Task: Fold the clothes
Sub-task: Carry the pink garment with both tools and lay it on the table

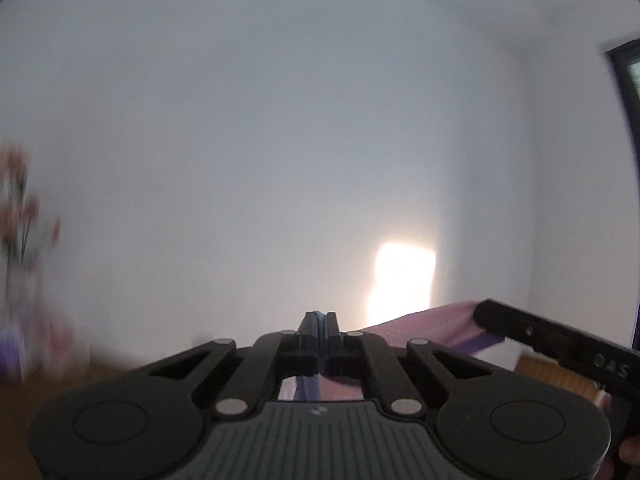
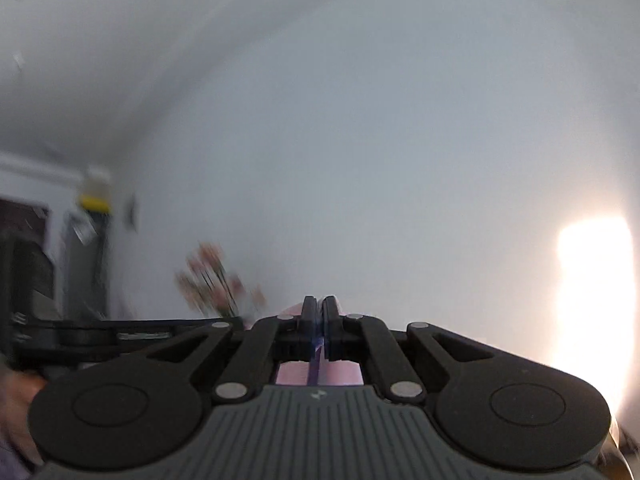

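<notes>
My left gripper (image 1: 319, 314) is shut on a pink garment with a purple-blue edge (image 1: 424, 330). The cloth stretches from its jaws rightward to my right gripper (image 1: 482, 312), which holds the other end. In the right wrist view my right gripper (image 2: 319, 300) is shut on the same pink garment (image 2: 292, 374), seen through the gap behind the jaws. The left gripper's body (image 2: 100, 336) shows at the left. Both grippers are raised and point at a white wall. Most of the garment hangs hidden below the views.
A white wall fills both views, with a bright sunlit patch (image 1: 402, 280). A vase of pink flowers (image 2: 216, 280) stands by the wall. A wooden surface (image 1: 548, 376) lies low right. A dark window frame (image 1: 624, 92) is at the right, dark furniture (image 2: 28, 264) at the far left.
</notes>
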